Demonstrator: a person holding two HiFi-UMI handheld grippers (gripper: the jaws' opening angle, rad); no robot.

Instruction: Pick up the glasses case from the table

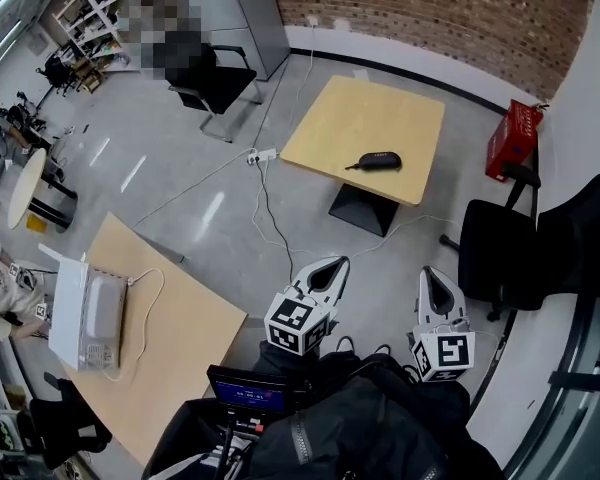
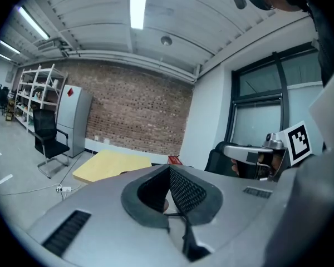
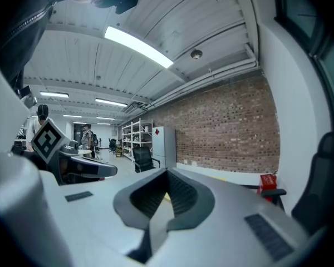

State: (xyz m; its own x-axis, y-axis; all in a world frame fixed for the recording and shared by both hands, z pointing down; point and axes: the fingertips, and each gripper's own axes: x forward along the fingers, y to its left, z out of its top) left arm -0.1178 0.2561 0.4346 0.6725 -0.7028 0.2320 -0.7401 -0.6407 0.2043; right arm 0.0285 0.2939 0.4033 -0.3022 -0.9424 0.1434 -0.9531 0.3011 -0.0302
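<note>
The dark glasses case (image 1: 377,161) lies on a square light-wood table (image 1: 360,118) across the floor, toward that table's near right side. Both grippers hover over the floor well short of the table, side by side and pointing at it. My left gripper (image 1: 337,264) is shut with nothing in it, and its own view shows its jaws (image 2: 170,169) closed together with the table (image 2: 111,166) beyond them. My right gripper (image 1: 429,272) is shut and empty too, its jaws (image 3: 167,172) meeting. The case is hidden in both gripper views.
A black office chair (image 1: 505,253) stands just right of the right gripper, and a red crate (image 1: 513,138) sits by the wall. White cables (image 1: 265,208) and a power strip (image 1: 260,155) lie on the floor before the table. A second wooden table (image 1: 175,343) with a white device (image 1: 90,313) is at lower left.
</note>
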